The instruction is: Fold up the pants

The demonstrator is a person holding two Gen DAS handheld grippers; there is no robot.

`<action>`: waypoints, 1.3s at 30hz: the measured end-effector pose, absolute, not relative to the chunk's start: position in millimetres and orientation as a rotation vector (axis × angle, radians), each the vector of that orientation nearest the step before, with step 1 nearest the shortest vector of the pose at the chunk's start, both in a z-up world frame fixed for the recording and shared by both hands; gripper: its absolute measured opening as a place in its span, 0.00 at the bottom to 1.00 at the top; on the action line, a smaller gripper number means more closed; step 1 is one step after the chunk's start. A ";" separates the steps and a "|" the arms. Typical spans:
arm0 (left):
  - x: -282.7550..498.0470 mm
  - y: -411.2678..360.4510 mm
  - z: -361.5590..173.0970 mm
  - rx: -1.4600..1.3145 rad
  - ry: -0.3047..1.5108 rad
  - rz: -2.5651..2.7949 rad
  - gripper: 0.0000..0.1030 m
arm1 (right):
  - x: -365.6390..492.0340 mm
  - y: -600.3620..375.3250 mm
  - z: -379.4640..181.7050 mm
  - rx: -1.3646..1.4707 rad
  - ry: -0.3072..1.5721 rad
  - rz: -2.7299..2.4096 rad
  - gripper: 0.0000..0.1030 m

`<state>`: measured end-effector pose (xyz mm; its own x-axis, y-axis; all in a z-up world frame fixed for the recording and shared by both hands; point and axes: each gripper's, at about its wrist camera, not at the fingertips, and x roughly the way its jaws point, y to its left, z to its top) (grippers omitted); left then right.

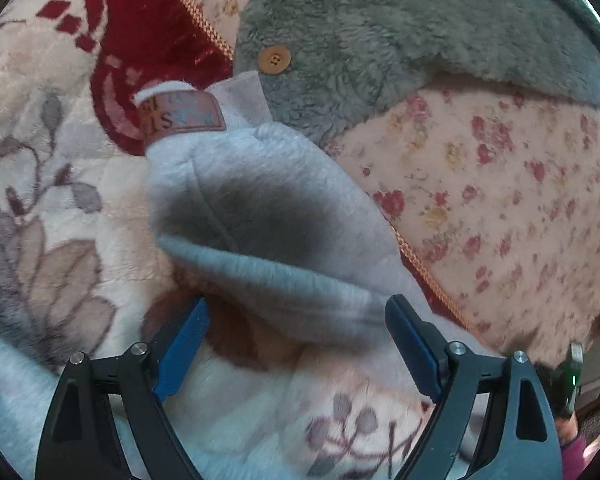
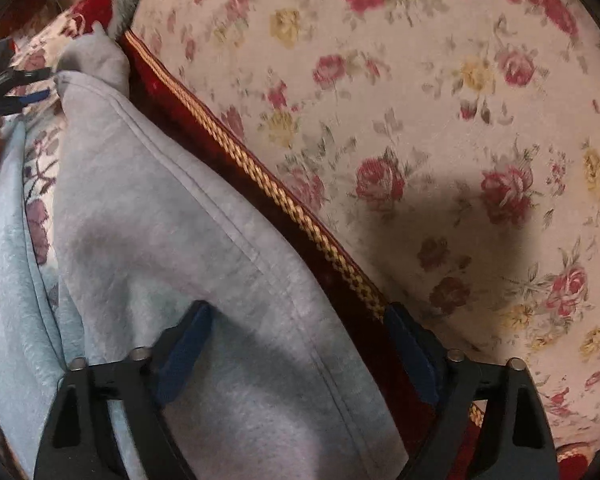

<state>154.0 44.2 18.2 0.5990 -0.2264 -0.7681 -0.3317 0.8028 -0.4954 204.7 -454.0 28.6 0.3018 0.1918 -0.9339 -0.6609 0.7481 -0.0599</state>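
There is one pair of light grey pants [image 1: 260, 216], made of a soft fleece-like knit. In the left wrist view a part of them stands up as a rounded, hollow fold with a dark shadow inside, and one brown leather-like label [image 1: 184, 116] with letters is sewn near the upper end. The pants lie on a plush blanket [image 1: 40, 160], cream colour with grey leaves and a dark red area. One woven golden cord [image 1: 204, 20] runs along the red edge.

Two wooden-looking buttons [image 1: 275, 59] can be counted on a grey-green fuzzy garment [image 1: 380, 40] behind the pants; the second button is cut by the top edge. Beside it lies one cushion-like cloth [image 1: 500, 200] with small pink and yellow roses.

The left gripper [image 1: 296, 340] has two blue pads on black fingers. The pads stand wide apart, and the fold of the pants lies between them, but they do not press it.

In the right wrist view the pants [image 2: 180, 240] stretch from the lower edge to the upper left, with one double seam line along them. The right gripper [image 2: 300, 344] also has its two fingers spread apart, over the grey cloth and the golden cord [image 2: 280, 200]. The rose cloth [image 2: 420, 100] fills the right side. The left gripper [image 2: 24, 92] is seen small at the far left.
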 end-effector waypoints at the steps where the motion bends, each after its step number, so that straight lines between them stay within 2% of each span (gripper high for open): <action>1: 157.9 43.2 15.8 -0.667 0.937 0.091 0.86 | 201.0 -453.2 29.6 -0.497 1.108 0.579 0.48; 2: 161.0 42.4 13.5 -0.673 0.934 0.111 0.86 | 195.9 -453.1 30.3 -0.512 1.091 0.546 0.36; 4: 168.6 40.5 5.0 -0.711 0.946 0.120 0.84 | 186.1 -451.3 32.5 -0.516 1.072 0.507 0.27; 5: 171.0 39.4 2.3 -0.726 0.952 0.108 0.78 | 180.3 -448.6 33.6 -0.531 1.057 0.493 0.22; 6: 174.0 37.1 0.5 -0.726 0.966 0.098 0.54 | 173.9 -445.5 34.7 -0.548 1.038 0.479 0.21; 7: 175.1 35.4 1.1 -0.706 0.978 0.112 0.38 | 167.3 -443.5 38.5 -0.557 1.021 0.474 0.16; 10: 172.8 31.2 13.1 -0.677 0.959 0.087 0.26 | 149.9 -435.6 52.3 -0.604 0.969 0.437 0.12; 12: 168.4 29.4 27.4 -0.666 0.935 0.066 0.22 | 137.2 -434.9 66.5 -0.629 0.934 0.407 0.12; 22: 138.4 22.8 98.8 -0.661 0.829 -0.031 0.20 | 65.0 -438.3 147.1 -0.659 0.814 0.279 0.12; 31: 74.6 44.7 130.5 -0.670 0.788 -0.107 0.20 | -20.0 -430.6 179.1 -0.595 0.774 0.281 0.12; 35: 34.8 55.2 134.6 -0.657 0.771 -0.129 0.20 | -63.1 -420.7 186.6 -0.579 0.771 0.309 0.12; 39: -7.5 67.6 115.6 -0.668 0.804 -0.120 0.20 | -110.7 -410.2 179.9 -0.523 0.787 0.352 0.12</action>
<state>-7.5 67.6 115.6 0.6987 -0.3437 -0.6274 -0.1458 0.7902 -0.5953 -110.7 -410.2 179.9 0.6587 0.1062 -0.7449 -0.4842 0.8176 -0.3116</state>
